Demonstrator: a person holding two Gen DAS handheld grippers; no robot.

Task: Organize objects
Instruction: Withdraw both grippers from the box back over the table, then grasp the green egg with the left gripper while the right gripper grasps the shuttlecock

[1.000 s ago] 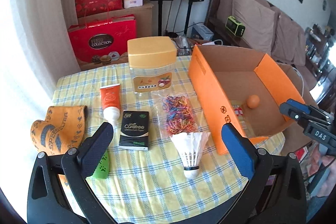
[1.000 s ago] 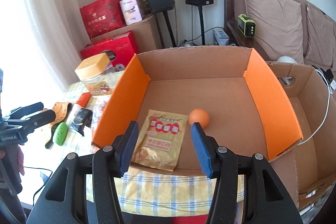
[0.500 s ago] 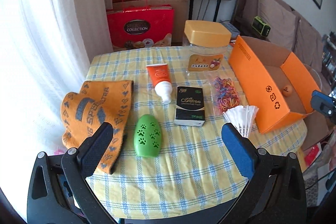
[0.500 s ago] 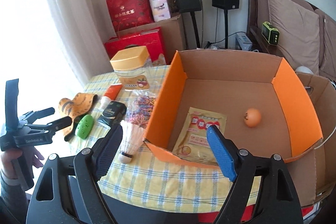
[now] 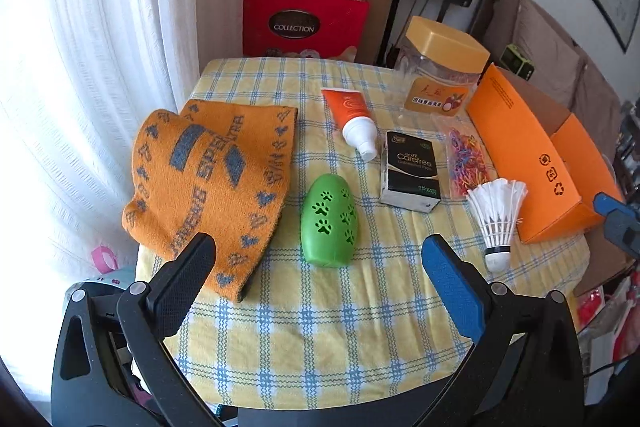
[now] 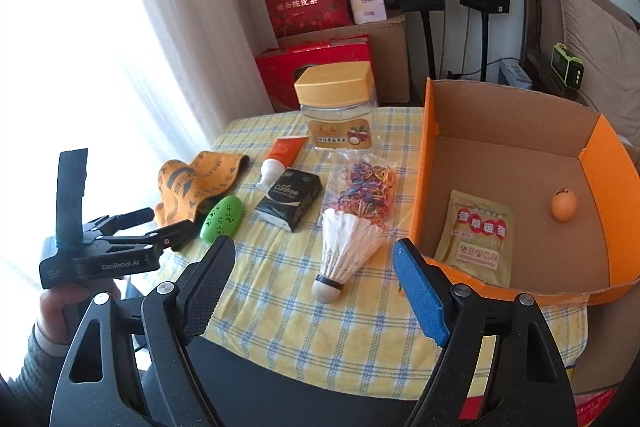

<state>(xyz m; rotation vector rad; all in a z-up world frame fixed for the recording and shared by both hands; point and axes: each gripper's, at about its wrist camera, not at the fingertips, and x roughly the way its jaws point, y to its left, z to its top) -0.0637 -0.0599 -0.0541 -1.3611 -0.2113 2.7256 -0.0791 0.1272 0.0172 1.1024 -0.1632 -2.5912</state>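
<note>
Nearest in the left wrist view, the left gripper (image 5: 318, 259) hangs over the checked surface (image 5: 320, 339) with its fingers (image 5: 182, 285) spread wide and nothing between them. Just beyond, at 12 o'clock, lies the green egg (image 5: 329, 221), with the orange scarf (image 5: 212, 179) touching or nearly touching it at 10 o'clock. The shuttlecock (image 5: 496, 215) lies at 2 o'clock, cork toward the camera.

In the right wrist view the right gripper (image 6: 312, 281) is also wide apart and empty, and the shuttlecock (image 6: 344, 247) lies between its fingers (image 6: 420, 291), cork nearest. The left gripper (image 6: 132, 233) shows at 9 o'clock, held in a hand (image 6: 64, 307).

Farther on sit the black tissue pack (image 5: 412, 171), the bag of rubber bands (image 5: 466, 163) just right of it, and the orange tube (image 5: 354, 119), cap toward the camera. Behind these stands the jar (image 5: 440, 75) with a yellow lid.

At 2 o'clock the orange box (image 6: 424, 163) stands open on the surface edge, holding a sachet (image 6: 476, 239) and an orange ball (image 6: 564, 205), well apart.
</note>
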